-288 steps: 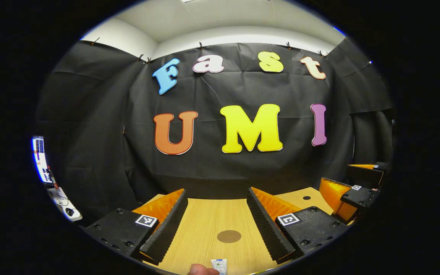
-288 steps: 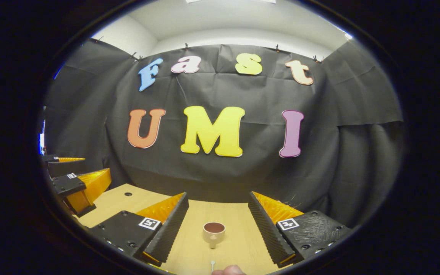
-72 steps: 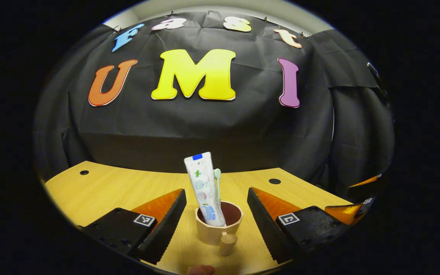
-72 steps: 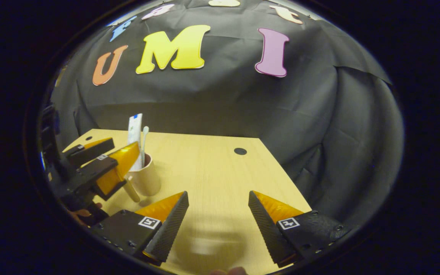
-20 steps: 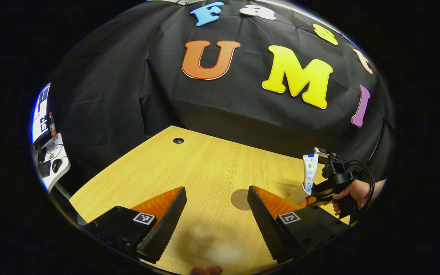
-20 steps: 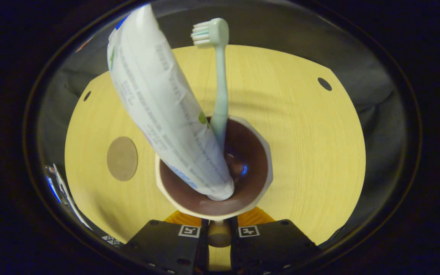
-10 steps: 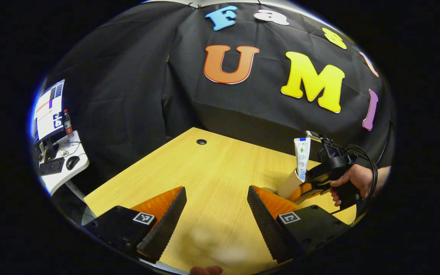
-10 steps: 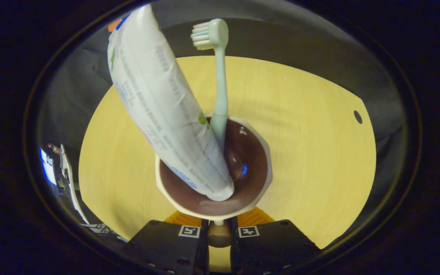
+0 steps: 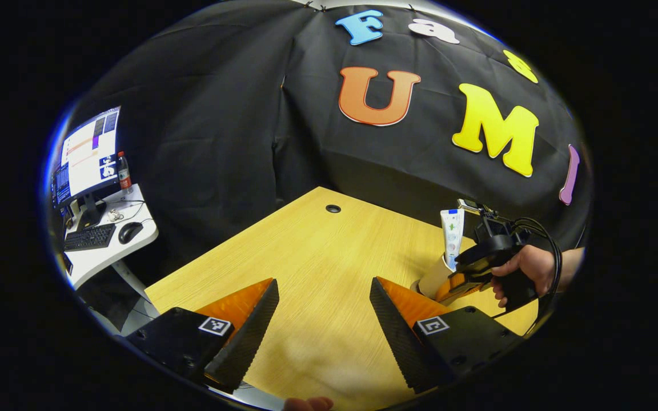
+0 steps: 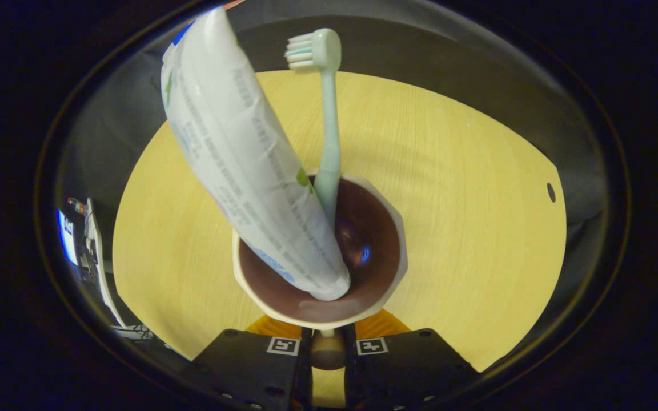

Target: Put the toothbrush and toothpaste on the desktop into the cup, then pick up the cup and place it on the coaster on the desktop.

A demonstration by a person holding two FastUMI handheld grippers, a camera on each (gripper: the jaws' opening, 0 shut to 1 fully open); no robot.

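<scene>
A cream cup with a brown inside holds the white toothpaste tube and the mint toothbrush, both leaning out of it. My right gripper is shut on the cup's stubby handle, low over the wooden desk. In the left gripper view the same cup hangs tilted at the right, held by the right gripper in a hand, with the toothpaste sticking up. My left gripper stands open over the desk, with nothing between its fingers.
The desk has a cable hole near its far corner and another at the right. Beyond the desk's left edge stands a white side table with a monitor, keyboard and mouse.
The right gripper has carried the cup leftward over the desk, and the coaster has left its view. The left gripper has turned left, bringing the side table more into view.
</scene>
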